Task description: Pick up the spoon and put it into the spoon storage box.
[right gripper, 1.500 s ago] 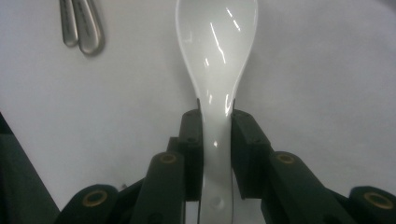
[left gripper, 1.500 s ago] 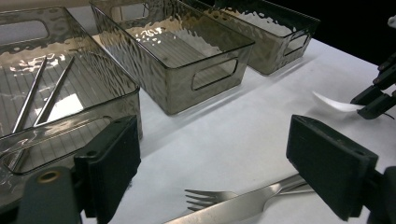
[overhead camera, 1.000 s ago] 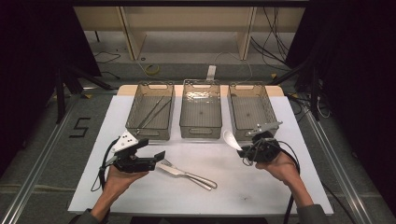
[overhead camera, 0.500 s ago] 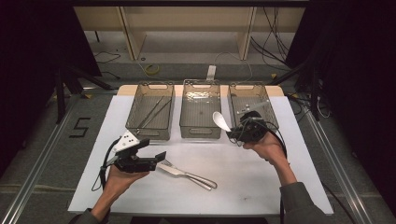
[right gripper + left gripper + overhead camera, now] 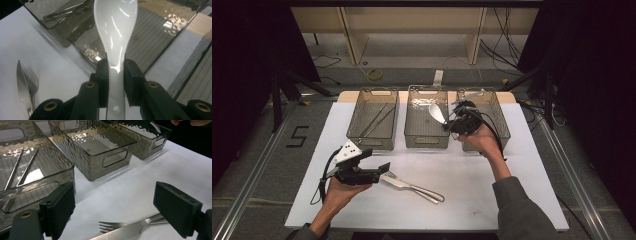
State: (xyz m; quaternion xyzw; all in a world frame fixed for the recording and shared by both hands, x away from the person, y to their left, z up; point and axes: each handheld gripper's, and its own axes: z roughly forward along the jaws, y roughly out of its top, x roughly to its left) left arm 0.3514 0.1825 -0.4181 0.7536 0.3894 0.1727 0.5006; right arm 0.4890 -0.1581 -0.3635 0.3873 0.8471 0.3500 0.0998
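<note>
A white ceramic spoon (image 5: 116, 32) is clamped by its handle between the pads of my right gripper (image 5: 116, 68). In the high view the right gripper (image 5: 451, 122) hovers at the seam between the middle bin (image 5: 427, 141) and the right bin (image 5: 498, 107), and the spoon (image 5: 436, 113) points out over the middle bin. My left gripper (image 5: 379, 172) rests at the front left with its jaws open and nothing between them. A metal fork (image 5: 112, 226) and knife (image 5: 132, 231) lie on the white table just ahead of the left gripper (image 5: 117, 207).
Three smoky clear bins stand in a row at the back of the table. The left bin (image 5: 372, 142) holds thin metal sticks (image 5: 20, 167). The fork and knife (image 5: 412, 186) lie at the front centre. Dark floor and cables surround the table.
My right gripper has carried the spoon from the front right of the table up and away to the bins. The left gripper has stayed put.
</note>
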